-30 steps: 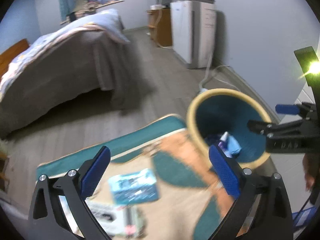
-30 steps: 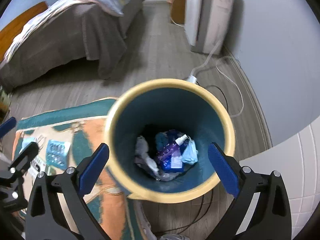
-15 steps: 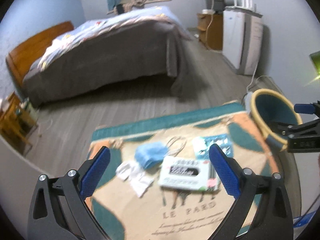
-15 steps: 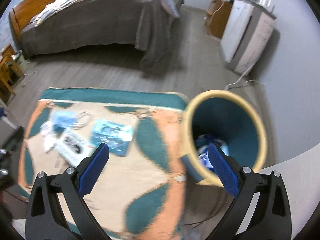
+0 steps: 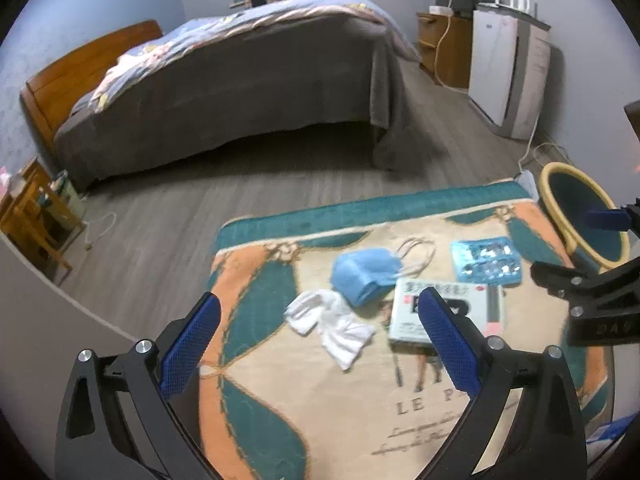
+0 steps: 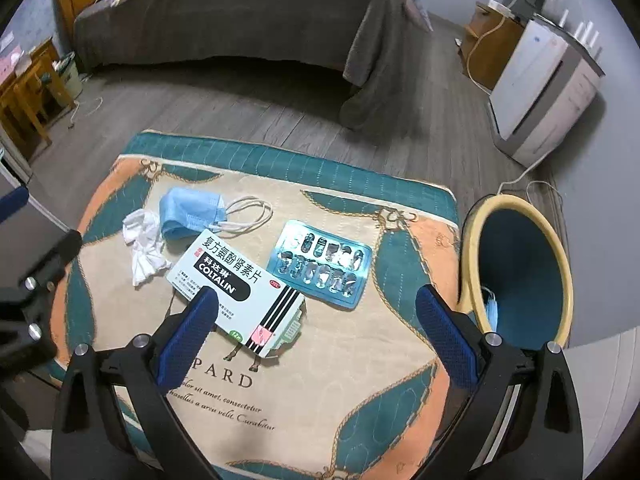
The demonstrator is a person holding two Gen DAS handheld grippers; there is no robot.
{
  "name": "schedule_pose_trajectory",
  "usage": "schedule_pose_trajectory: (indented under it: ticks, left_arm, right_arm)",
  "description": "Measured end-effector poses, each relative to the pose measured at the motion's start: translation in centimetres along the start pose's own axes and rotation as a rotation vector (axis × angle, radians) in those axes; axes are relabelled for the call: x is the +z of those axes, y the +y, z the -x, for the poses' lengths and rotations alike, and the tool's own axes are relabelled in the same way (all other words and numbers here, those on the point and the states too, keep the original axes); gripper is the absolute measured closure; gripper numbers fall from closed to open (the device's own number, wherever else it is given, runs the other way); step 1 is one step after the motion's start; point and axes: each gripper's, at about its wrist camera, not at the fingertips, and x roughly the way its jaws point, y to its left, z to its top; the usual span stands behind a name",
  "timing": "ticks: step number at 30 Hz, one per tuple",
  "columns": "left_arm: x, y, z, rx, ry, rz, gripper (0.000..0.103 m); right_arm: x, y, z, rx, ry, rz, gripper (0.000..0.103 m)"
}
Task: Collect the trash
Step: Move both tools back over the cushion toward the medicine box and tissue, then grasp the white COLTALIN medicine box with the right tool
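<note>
On a patterned rug lie a blue face mask, a crumpled white tissue, a white medicine box and an empty blister pack. A yellow-rimmed teal bin stands at the rug's right edge with trash inside. My left gripper hovers open above the tissue and box. My right gripper hovers open over the box's near end, nothing held.
A bed with a grey cover stands beyond the rug on wood flooring. A white appliance and wooden cabinet stand by the right wall, with a cable on the floor near the bin. A wooden side table is at left.
Both grippers have swung left, away from above the bin toward the items on the rug. The bin now sits at the right edge of both views. Both stay open.
</note>
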Motion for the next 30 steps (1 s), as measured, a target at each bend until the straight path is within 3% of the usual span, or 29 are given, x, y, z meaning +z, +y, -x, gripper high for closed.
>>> schedule_pose_trajectory:
  ticks: [7, 14, 23, 30]
  left_arm:
    - [-0.6, 2.0, -2.3, -0.024, 0.045, 0.048, 0.005]
    - [-0.4, 1.7, -3.1, -0.003, 0.081, -0.016, 0.005]
    - [-1.7, 2.7, -5.1, 0.036, 0.156, -0.023, 0.005]
    - [-2.4, 2.4, -8.6, -0.017, 0.244, -0.055, 0.005]
  right_arm:
    - [0.2, -2.0, -2.7, 0.036, 0.015, -0.057, 0.006]
    - [0.1, -3.1, -5.1, 0.079, 0.055, -0.105, 0.006]
    - [-1.5, 1.6, -7.0, 0.169, 0.105, 0.127, 0.006]
    - [-2.1, 4.0, -9.3, 0.188, 0.135, 0.284, 0.006]
